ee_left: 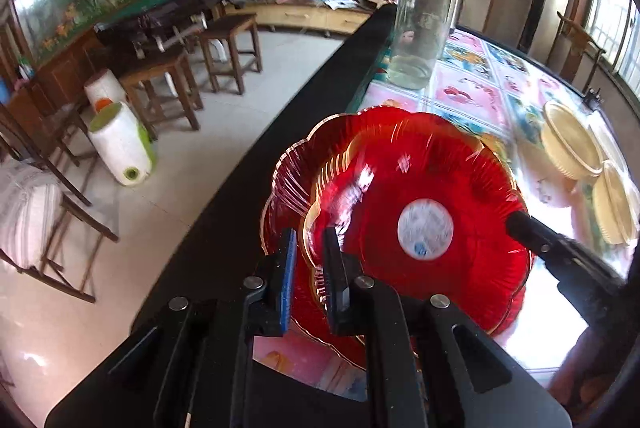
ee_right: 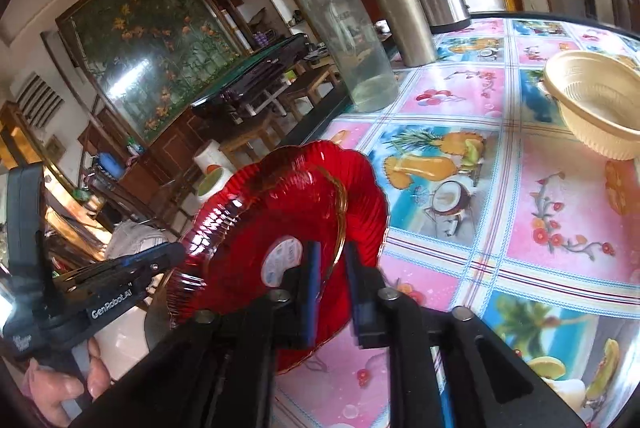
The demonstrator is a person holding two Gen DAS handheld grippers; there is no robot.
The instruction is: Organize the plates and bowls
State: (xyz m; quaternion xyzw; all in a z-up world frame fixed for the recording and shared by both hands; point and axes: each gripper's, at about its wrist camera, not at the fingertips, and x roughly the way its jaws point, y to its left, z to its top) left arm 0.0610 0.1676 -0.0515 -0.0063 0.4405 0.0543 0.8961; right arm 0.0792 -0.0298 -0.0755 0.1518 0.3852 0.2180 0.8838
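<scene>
Left wrist view shows the left gripper [ee_left: 310, 248] clenched on the near rim of the upper red plate [ee_left: 424, 204], which sits tilted on a second red plate [ee_left: 286, 184] by the table edge [ee_left: 280, 156], on the near side of the clear bottle [ee_left: 420, 24]. The right gripper [ee_right: 330, 260] straddles the opposite rim with a small gap showing, so its grasp cannot be told. Cream bowls [ee_left: 572, 144] lie to the right of the bottle.

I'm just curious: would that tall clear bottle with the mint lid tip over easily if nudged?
Probably. The tall clear bottle with the mint lid is narrow for its height, and looks nearly empty, so likely light. It stands on the glossy fruit-print tablecloth, so it might slide before toppling.
</scene>
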